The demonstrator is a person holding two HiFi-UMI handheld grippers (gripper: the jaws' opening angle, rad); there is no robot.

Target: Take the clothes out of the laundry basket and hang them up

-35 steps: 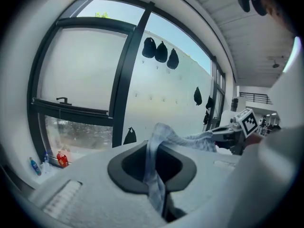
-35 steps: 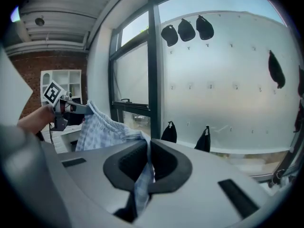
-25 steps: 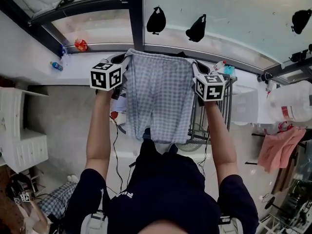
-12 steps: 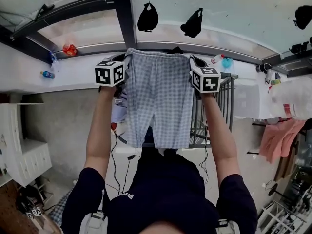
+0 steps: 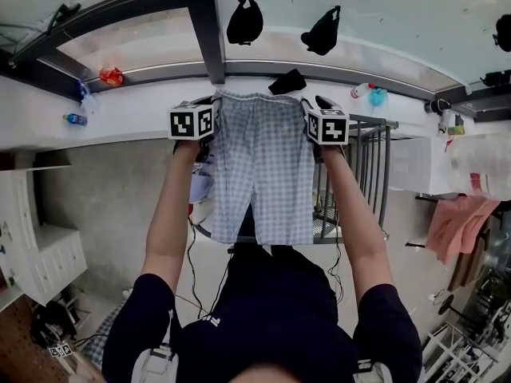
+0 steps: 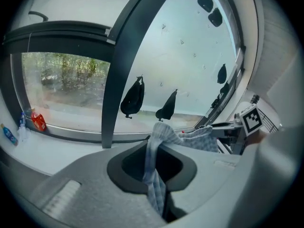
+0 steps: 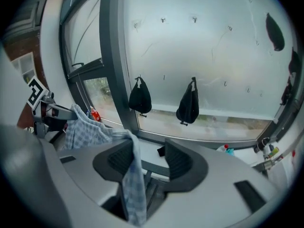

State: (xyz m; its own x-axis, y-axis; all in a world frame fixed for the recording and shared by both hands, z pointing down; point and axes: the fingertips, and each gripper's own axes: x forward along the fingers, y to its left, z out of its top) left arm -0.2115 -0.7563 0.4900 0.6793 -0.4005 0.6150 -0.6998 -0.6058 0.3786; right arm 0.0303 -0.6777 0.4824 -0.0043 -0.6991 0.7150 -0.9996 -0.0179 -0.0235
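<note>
A pair of light blue checked shorts (image 5: 263,174) hangs by its waistband between my two grippers, in front of the window ledge (image 5: 120,106). My left gripper (image 5: 209,104) is shut on the left waistband corner, and the cloth (image 6: 159,137) is pinched between its jaws (image 6: 153,151). My right gripper (image 5: 313,104) has just been opening. In the right gripper view a gap shows between its pads (image 7: 148,158). The shorts' corner (image 7: 133,175) drapes over the left pad (image 7: 118,158) with nothing pressing on it.
A dark metal drying rack (image 5: 363,174) stands below my right hand, with a white basket (image 5: 411,170) beside it. Two black bags (image 5: 244,21) hang on the window. Bottles (image 5: 73,120) and a black object (image 5: 287,82) lie on the ledge. A pink cloth (image 5: 459,230) hangs at the right.
Both grippers have come down with the shorts and now sit closer together, just in front of the window ledge. The waistband spans a shorter stretch between them.
</note>
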